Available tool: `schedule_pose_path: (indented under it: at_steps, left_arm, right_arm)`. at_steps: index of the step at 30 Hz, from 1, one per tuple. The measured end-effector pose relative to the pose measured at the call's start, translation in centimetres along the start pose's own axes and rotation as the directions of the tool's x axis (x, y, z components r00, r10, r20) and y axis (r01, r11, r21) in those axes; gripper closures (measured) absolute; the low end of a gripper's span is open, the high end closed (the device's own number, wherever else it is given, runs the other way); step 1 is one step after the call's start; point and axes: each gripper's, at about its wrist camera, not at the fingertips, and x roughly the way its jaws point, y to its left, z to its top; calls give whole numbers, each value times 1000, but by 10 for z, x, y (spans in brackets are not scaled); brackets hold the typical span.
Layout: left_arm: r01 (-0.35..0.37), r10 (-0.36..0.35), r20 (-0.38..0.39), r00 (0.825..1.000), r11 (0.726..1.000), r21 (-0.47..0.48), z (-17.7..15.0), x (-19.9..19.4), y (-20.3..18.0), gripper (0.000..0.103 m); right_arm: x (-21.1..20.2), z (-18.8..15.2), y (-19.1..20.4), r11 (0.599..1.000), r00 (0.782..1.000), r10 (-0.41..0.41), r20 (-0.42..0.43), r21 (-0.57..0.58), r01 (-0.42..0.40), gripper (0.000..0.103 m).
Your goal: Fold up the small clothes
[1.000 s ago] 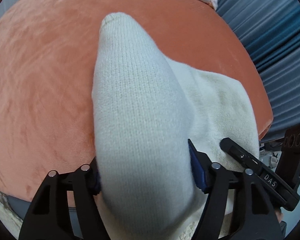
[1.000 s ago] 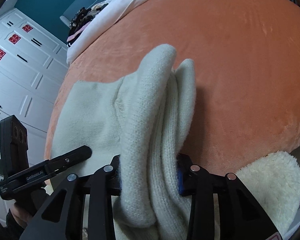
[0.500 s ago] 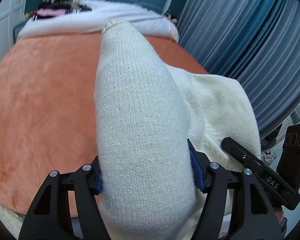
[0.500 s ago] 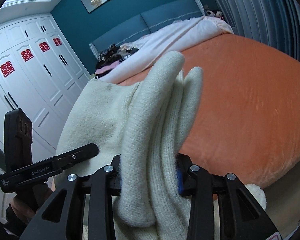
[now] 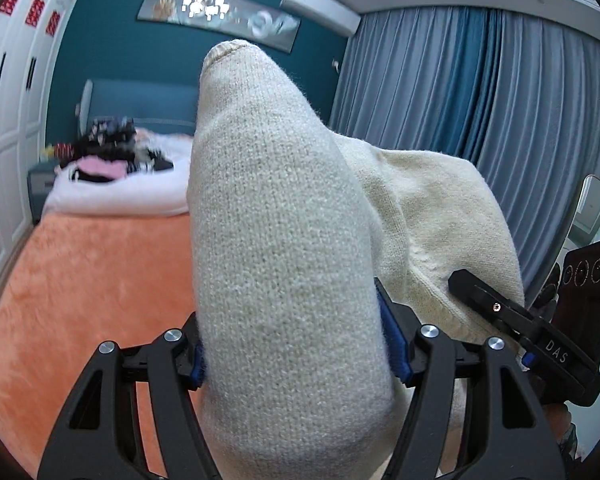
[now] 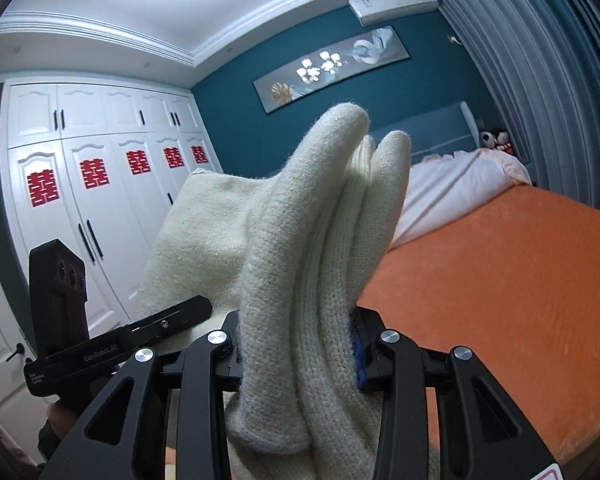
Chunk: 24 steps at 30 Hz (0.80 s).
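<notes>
A cream knitted sweater (image 5: 284, 248) is held up in the air between both grippers. My left gripper (image 5: 296, 356) is shut on a thick rolled part of it, blue pads pressing both sides. In the right wrist view the sweater (image 6: 312, 280) shows as several bunched folds, and my right gripper (image 6: 300, 356) is shut on them. The stretch of knit between the two grips hangs slack, and each view shows the other gripper beside it: the right gripper (image 5: 528, 328) in the left wrist view, the left gripper (image 6: 112, 352) in the right wrist view. The sweater's lower part is hidden below both views.
An orange plush bed cover (image 5: 80, 280) lies below and ahead, with a white duvet (image 6: 452, 188) and a pile of dark clothes (image 5: 108, 152) at the headboard. White wardrobes (image 6: 100, 200) stand on the left, grey-blue curtains (image 5: 480, 100) on the right.
Both grippers have risen together with the sweater and tilted up toward level. The views went from looking down at the orange cover to showing the wall, wardrobes and ceiling. Both grips are unchanged.
</notes>
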Motion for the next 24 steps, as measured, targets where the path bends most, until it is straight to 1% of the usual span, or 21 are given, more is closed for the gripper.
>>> schedule_pose_path:
  at_steps: [4, 5, 7, 8, 10, 11, 13, 14, 15, 16, 17, 18, 19, 20, 21, 22, 23, 24]
  left_arm:
    - [-35, 34, 50, 998, 999, 19, 20, -20, 27, 38]
    - [-47, 46, 51, 998, 999, 22, 19, -23, 32, 38]
    - [-68, 68, 32, 997, 998, -2, 18, -19, 53, 37]
    - [-75, 76, 14, 997, 997, -21, 14, -18, 63, 37]
    - [-88, 85, -50, 995, 993, -75, -4, -3, 90, 36]
    - [-106, 96, -99, 990, 988, -107, -21, 13, 108, 35]
    - [-145, 113, -189, 975, 975, -169, -60, 47, 139, 32]
    - [-180, 132, -234, 963, 964, -196, -86, 64, 157, 31]
    - [-230, 159, -294, 943, 946, -228, -120, 85, 177, 31]
    - [-300, 199, -365, 909, 923, -243, -151, 102, 194, 32]
    - [-379, 246, -437, 865, 891, -250, -180, 113, 207, 41]
    - [-427, 258, -490, 833, 863, -270, -204, 115, 217, 46]
    - [-428, 238, -501, 832, 850, -307, -218, 110, 224, 46]
    - [-415, 220, -481, 849, 842, -346, -227, 100, 224, 43]
    - [-404, 218, -452, 865, 836, -371, -230, 89, 223, 33]
    - [-401, 222, -433, 874, 833, -381, -231, 83, 223, 27]
    - [-393, 223, -414, 883, 833, -390, -232, 77, 220, 19]
    - [-380, 215, -399, 892, 834, -400, -231, 78, 222, 15]
  right_arm:
    - [20, 12, 30, 997, 996, 80, 28, -7, -79, 68]
    - [28, 12, 34, 996, 995, 93, 23, -5, -93, 68]
    - [47, 7, 38, 992, 993, 122, -6, 25, -122, 67]
    - [57, 1, 38, 990, 991, 134, -26, 46, -132, 67]
    - [83, -17, 31, 988, 987, 139, -84, 84, -132, 67]
    - [99, -32, 23, 986, 982, 138, -128, 107, -125, 66]
    - [135, -72, 4, 983, 965, 135, -224, 150, -102, 59]
    - [154, -101, -10, 985, 953, 116, -278, 159, -73, 58]
    - [172, -131, -24, 988, 936, 72, -344, 151, -20, 56]
    - [188, -162, -41, 988, 905, 21, -426, 145, 46, 56]
    - [201, -195, -59, 983, 855, -49, -516, 127, 133, 58]
    - [202, -215, -71, 975, 825, -91, -557, 117, 187, 61]
    - [194, -228, -79, 969, 816, -104, -568, 128, 213, 61]
    - [182, -233, -84, 967, 824, -100, -557, 142, 214, 61]
    - [172, -234, -83, 968, 832, -103, -546, 137, 209, 58]
    - [167, -233, -82, 972, 830, -111, -547, 116, 207, 51]
    - [167, -232, -82, 974, 826, -111, -553, 104, 201, 46]
    - [170, -231, -82, 976, 822, -109, -560, 98, 196, 38]
